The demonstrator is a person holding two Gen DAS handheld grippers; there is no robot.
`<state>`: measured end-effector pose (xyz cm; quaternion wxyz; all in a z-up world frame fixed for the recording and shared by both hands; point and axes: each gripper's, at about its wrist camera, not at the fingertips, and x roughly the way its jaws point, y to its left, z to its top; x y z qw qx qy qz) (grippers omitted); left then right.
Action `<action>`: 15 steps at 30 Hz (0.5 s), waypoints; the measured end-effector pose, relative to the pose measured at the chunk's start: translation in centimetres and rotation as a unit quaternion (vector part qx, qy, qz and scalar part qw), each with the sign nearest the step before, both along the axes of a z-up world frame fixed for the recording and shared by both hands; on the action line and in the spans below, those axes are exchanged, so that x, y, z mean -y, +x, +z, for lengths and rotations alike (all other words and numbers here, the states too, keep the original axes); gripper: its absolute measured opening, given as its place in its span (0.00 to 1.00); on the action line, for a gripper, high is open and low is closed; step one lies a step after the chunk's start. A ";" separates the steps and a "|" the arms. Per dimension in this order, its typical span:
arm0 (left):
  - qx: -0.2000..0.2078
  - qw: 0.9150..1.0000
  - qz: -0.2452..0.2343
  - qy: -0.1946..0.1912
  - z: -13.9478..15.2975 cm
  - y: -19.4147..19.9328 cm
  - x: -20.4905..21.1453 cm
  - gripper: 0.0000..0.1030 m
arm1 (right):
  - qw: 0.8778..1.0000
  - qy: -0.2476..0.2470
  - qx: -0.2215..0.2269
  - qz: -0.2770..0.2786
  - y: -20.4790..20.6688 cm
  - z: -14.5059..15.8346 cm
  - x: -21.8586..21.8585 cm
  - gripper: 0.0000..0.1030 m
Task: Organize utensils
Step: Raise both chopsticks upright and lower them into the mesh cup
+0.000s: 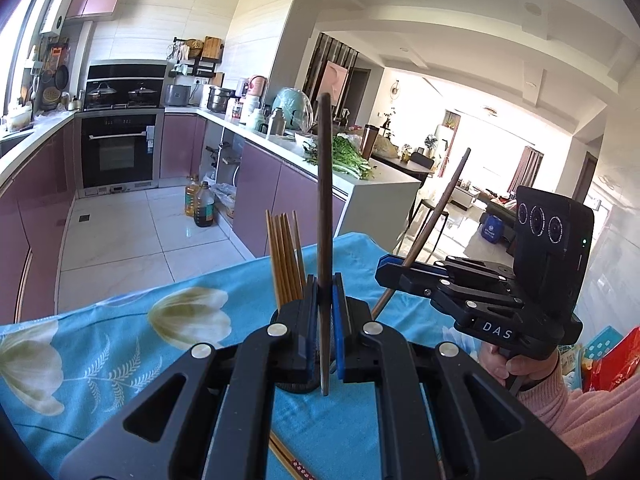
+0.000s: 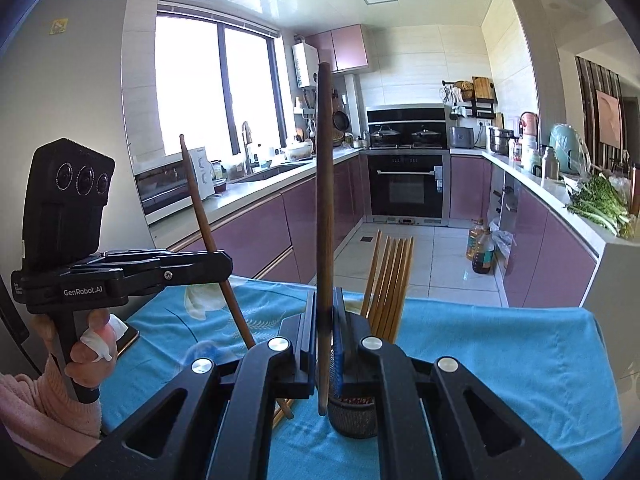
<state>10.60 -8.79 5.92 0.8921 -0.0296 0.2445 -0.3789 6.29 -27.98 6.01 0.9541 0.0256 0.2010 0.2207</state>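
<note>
In the left wrist view my left gripper [image 1: 325, 294] is shut on a dark brown chopstick [image 1: 325, 200] that stands upright. Behind its fingers a dark woven holder [image 1: 294, 387] keeps several light wooden chopsticks [image 1: 286, 260]. To the right, my right gripper [image 1: 385, 271] is shut on a second dark chopstick [image 1: 434, 216], tilted to the right. The right wrist view shows that right gripper [image 2: 325, 306] clamping its chopstick [image 2: 324, 200] just left of the holder [image 2: 354, 416] and the light chopsticks [image 2: 390, 280]. At the left, the left gripper [image 2: 226, 266] holds its chopstick [image 2: 204, 220].
A blue floral cloth [image 1: 120, 352] covers the table. Loose patterned chopsticks [image 1: 288, 460] lie on it under my left gripper. A phone [image 2: 128, 338] lies by the person's hand. Purple kitchen cabinets, an oven and a counter with greens [image 1: 344, 158] stand beyond the table's far edge.
</note>
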 end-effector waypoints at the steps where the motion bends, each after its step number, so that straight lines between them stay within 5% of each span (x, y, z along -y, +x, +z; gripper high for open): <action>1: 0.003 1.000 0.000 0.000 0.2 0.0 0.2 0.07 | 1.000 -0.001 0.002 0.000 0.0 0.2 0.0 0.06; 15: 0.036 0.999 0.002 0.003 2.1 0.1 1.9 0.07 | 1.000 -0.006 0.021 -0.011 1.0 1.3 0.2 0.06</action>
